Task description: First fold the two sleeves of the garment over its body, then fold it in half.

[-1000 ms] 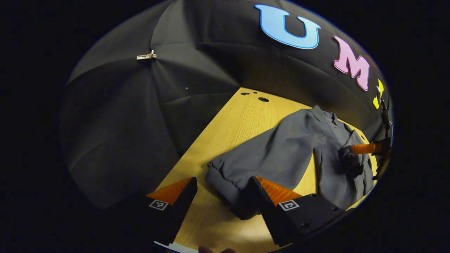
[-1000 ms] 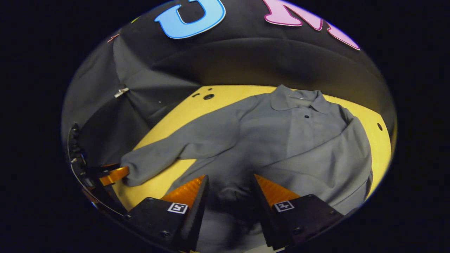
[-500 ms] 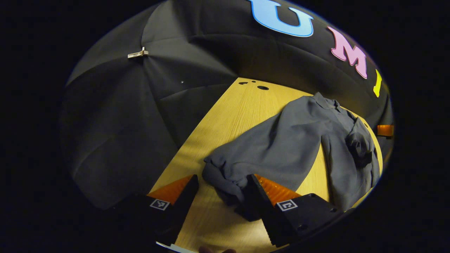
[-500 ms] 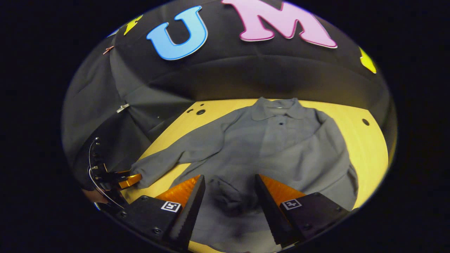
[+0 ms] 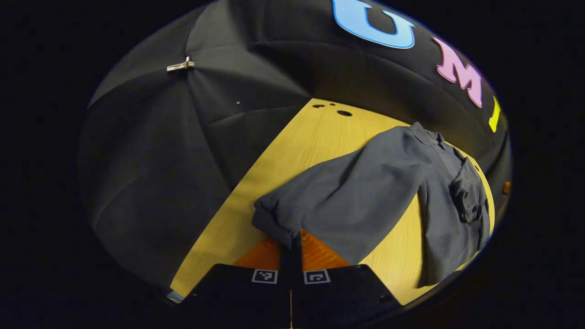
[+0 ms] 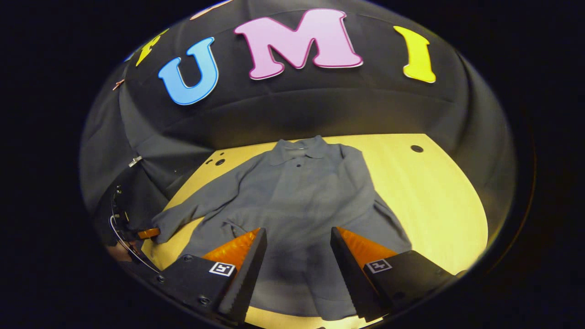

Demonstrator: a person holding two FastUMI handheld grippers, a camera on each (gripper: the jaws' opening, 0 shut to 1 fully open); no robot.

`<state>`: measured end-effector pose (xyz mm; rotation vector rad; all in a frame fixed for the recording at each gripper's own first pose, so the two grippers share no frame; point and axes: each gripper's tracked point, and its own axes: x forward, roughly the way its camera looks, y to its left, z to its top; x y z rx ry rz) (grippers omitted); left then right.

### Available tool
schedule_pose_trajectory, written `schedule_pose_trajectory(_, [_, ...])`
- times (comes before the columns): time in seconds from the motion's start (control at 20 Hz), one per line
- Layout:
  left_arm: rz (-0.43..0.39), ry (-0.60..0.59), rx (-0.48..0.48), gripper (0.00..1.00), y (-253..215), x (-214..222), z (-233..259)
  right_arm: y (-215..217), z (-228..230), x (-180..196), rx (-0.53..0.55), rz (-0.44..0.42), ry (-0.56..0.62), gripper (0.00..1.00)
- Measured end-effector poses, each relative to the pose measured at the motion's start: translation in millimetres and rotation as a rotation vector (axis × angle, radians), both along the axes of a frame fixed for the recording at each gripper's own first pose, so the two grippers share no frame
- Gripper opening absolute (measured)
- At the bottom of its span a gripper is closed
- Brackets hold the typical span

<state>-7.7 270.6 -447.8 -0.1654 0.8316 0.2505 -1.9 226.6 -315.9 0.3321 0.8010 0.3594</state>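
The left gripper [image 5: 291,246] has its two fingers pressed together on the cuff end of the garment's left sleeve [image 5: 292,214], the fabric bunched right at the fingertips. From that pinch the sleeve runs ahead and to the right of the fingers, up toward the collar [image 5: 422,132]. The grey garment [image 6: 301,196] lies spread on the yellow wooden table [image 6: 438,192], collar at the far side, hem nearest the right gripper. The other sleeve [image 5: 466,196] is already folded across the body, lying crumpled on the chest, far off to the right of the left fingers.

The right gripper [image 6: 297,246] holds its fingers wide apart, with nothing between them; they hang over the lower body of the garment, the hem showing between and just beyond the tips. Whether they touch the cloth, I can't tell. Out to the left of the right fingers, at the edge of the right gripper view, the left gripper [image 6: 148,233] meets the end of the outstretched sleeve. Small dark holes [image 5: 343,113] dot the table's far corner beyond the left fingers.
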Motion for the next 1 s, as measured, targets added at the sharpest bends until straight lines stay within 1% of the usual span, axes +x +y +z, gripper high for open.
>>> schedule_pose_trajectory(0.2, [-0.002,-0.116,0.011,0.06,-19.6,17.2,61.7,-42.7,-10.9,-5.6,-0.019,-0.061,0.015,0.88])
schedule_pose_trajectory(0.3, [-0.018,-0.179,0.001,0.06,-42.6,28.1,96.4,-63.4,-16.4,-7.2,-0.021,-0.089,0.022,0.88])
schedule_pose_trajectory(0.4, [-0.052,-0.229,-0.003,0.06,-65.9,39.1,125.7,-82.7,-21.8,-8.1,-0.029,-0.106,0.029,0.88])
schedule_pose_trajectory(0.55, [-0.121,-0.302,-0.006,0.06,-109.5,54.7,169.7,-107.8,-33.0,-9.2,-0.044,-0.128,0.040,0.88])
schedule_pose_trajectory(0.65, [-0.174,-0.344,0.002,0.06,-142.0,66.8,192.2,-122.8,-38.8,-10.0,-0.045,-0.143,0.049,0.92])
schedule_pose_trajectory(0.7, [-0.206,-0.362,0.001,0.06,-161.4,72.3,203.4,-130.1,-42.4,-11.0,-0.049,-0.146,0.051,0.93])
schedule_pose_trajectory(0.9, [-0.343,-0.414,-0.012,0.06,-244.6,87.5,233.1,-160.9,-55.0,-16.5,-0.061,-0.160,0.067,0.93])
schedule_pose_trajectory(1.0, [-0.402,-0.425,-0.025,0.06,-286.0,93.8,237.8,-178.6,-60.3,-18.2,-0.057,-0.177,0.075,0.93])
